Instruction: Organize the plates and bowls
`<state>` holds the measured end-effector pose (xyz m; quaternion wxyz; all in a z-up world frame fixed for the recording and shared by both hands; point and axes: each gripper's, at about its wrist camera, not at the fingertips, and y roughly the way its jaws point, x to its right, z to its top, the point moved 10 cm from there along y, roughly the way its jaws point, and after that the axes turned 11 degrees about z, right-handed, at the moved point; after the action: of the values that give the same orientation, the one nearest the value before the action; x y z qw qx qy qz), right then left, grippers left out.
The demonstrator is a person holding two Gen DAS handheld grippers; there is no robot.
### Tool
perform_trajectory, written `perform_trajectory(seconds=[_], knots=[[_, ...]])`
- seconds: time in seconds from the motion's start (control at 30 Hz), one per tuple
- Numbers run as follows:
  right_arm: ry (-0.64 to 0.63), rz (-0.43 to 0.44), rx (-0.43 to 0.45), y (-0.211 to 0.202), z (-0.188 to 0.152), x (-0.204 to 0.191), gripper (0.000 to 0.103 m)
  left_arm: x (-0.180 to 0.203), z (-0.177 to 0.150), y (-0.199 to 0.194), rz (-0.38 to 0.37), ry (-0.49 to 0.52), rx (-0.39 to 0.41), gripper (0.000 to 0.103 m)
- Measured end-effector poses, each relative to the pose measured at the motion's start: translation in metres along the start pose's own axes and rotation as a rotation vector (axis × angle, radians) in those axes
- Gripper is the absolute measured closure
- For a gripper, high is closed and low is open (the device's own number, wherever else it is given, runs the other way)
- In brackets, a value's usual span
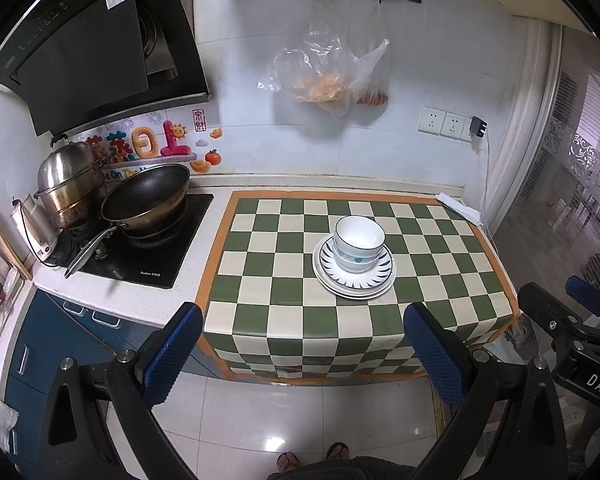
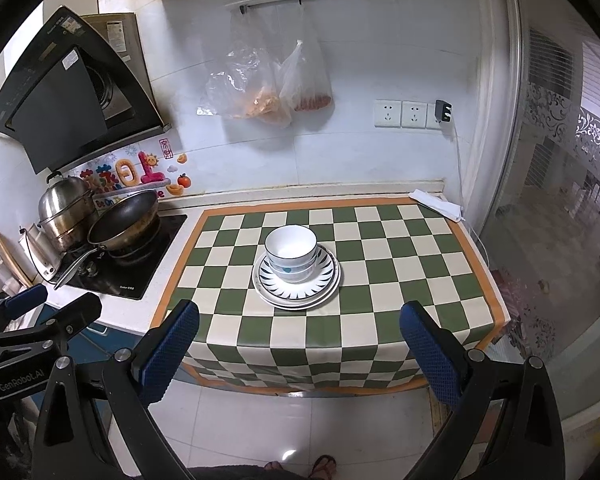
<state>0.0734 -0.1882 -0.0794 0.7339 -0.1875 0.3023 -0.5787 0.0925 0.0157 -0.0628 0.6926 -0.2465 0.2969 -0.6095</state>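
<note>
White-tiled kitchen, with a checked cloth over the counter beside a stove: bowls sit nested on stacked plates near the middle of the cloth. Both the left gripper and right gripper hang back off the counter's front edge, jaws wide apart and empty. Stacking looks finished or not yet restarted; any next move calls for reaching forward to the pile.
</note>
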Motion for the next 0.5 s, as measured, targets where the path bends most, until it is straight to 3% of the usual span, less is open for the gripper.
perform_trajectory(seconds=[0.5], knots=[[0.014,-0.013,0.004,-0.0006,-0.0046,0.0007,0.001,0.0022,-0.0015,-0.0014,0.005,0.001,-0.002,0.0]])
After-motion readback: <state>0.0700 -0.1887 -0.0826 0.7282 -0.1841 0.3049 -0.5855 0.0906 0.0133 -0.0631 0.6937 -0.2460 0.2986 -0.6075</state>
